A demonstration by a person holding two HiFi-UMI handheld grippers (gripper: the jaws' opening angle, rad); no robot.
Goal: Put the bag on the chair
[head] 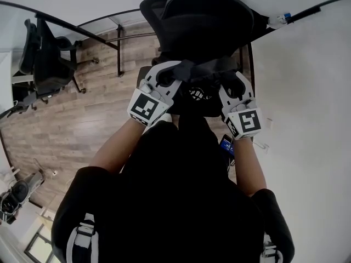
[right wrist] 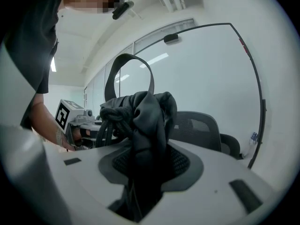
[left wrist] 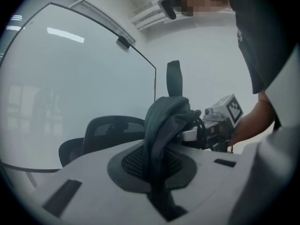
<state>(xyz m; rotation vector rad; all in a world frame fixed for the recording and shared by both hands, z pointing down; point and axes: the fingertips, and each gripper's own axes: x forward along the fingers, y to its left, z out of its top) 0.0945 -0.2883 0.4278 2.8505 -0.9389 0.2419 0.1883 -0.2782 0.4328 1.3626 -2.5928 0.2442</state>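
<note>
A black bag (head: 200, 86) hangs between my two grippers, just in front of a black mesh office chair (head: 208, 15). My left gripper (head: 171, 75) is shut on a fold of the bag's dark fabric (left wrist: 164, 125), which runs down through its jaws. My right gripper (right wrist: 140, 172) is shut on a thick bunch of the bag (right wrist: 140, 121) with its cords; a strap loop (right wrist: 129, 60) stands above. Each gripper view shows the other gripper across the bag: the right one (left wrist: 220, 121) and the left one (right wrist: 70, 116). The chair's back (left wrist: 112, 130) (right wrist: 201, 123) rises behind the bag.
A second black office chair (head: 46, 53) stands at the far left on the wood floor (head: 82, 125). A metal desk frame (head: 118, 48) is beside the near chair. A white surface (head: 307, 92) fills the right. Glass walls (right wrist: 211, 64) lie behind.
</note>
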